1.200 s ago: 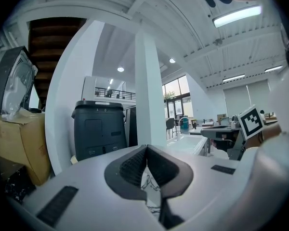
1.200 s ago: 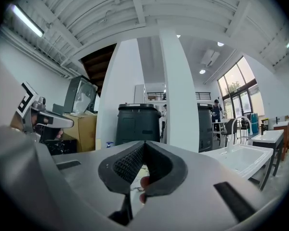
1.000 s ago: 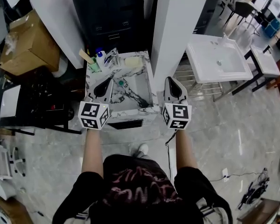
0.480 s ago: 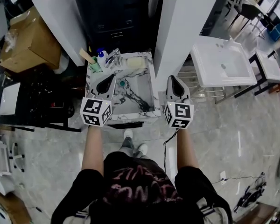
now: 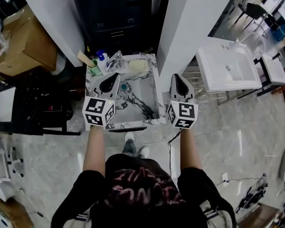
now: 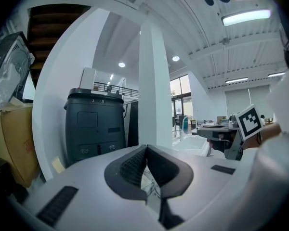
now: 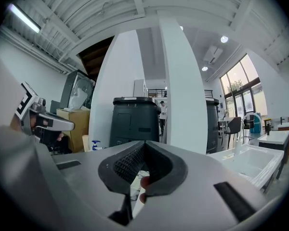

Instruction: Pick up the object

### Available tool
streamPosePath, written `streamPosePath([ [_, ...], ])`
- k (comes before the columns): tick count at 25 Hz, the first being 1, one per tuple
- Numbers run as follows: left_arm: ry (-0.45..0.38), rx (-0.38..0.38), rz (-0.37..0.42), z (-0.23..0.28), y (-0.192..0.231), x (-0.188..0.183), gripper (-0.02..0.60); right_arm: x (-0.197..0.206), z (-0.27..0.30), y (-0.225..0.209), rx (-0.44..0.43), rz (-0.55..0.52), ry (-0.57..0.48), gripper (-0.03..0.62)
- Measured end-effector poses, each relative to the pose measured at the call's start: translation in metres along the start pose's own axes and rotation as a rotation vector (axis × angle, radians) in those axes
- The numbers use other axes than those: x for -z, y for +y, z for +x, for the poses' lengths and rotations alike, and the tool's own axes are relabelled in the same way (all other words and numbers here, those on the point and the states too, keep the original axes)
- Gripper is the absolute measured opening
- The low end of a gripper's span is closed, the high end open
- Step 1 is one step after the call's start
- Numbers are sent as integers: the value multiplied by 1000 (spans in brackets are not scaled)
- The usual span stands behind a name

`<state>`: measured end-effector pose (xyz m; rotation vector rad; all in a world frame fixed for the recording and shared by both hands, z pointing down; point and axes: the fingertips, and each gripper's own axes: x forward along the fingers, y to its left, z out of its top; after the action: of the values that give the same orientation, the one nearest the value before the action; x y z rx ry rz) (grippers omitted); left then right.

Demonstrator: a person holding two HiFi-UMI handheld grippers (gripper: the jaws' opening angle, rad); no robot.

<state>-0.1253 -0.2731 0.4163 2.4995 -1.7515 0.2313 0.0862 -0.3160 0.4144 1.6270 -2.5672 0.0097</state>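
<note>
Black short-sleeved T-shirt [image 5: 142,191] with reddish print; pale grey left tongs [image 5: 115,76] and right tongs [image 5: 176,76], each bearing a black-and-white marker cube [image 5: 99,111].

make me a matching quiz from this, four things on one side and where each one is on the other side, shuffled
Things:
1. cardboard box
2. white basin
3. pump bottle
4. left gripper

Places:
a. back left corner of the marble sink
b. upper left of the head view
c. right of the white pillar
d. above the marble sink's left side, jaws shut

Pairs: 1-b, 2-c, 3-a, 4-d
</note>
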Motion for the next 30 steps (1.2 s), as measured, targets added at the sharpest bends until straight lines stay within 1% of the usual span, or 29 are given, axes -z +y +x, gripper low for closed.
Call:
streamPosePath([
  [8,-6,10,-1,32,23,-5,15,1,35,-4,11,1,10,15],
  [13,1,30,-3,54,24,-1,15,7,49,-10,16,-2,22,15],
  [17,25,52,-6,71,22,6,15,9,58,-14,22,-2,29,15],
  [22,62,85,-22,90,15,21,15,14,63,-19,30,1,38,15],
  [24,90,103,-23,99,12,31,15,17,64,-21,33,1,44,15],
  [28,170,130,45,118,3,56,17,21,67,-27,38,1,54,15],
  [29,191,139,57,123,1,63,27,23,68,-28,39,2,57,15],
  [30,210,149,63,128,-1,69,54,24,69,-30,41,3,60,15],
])
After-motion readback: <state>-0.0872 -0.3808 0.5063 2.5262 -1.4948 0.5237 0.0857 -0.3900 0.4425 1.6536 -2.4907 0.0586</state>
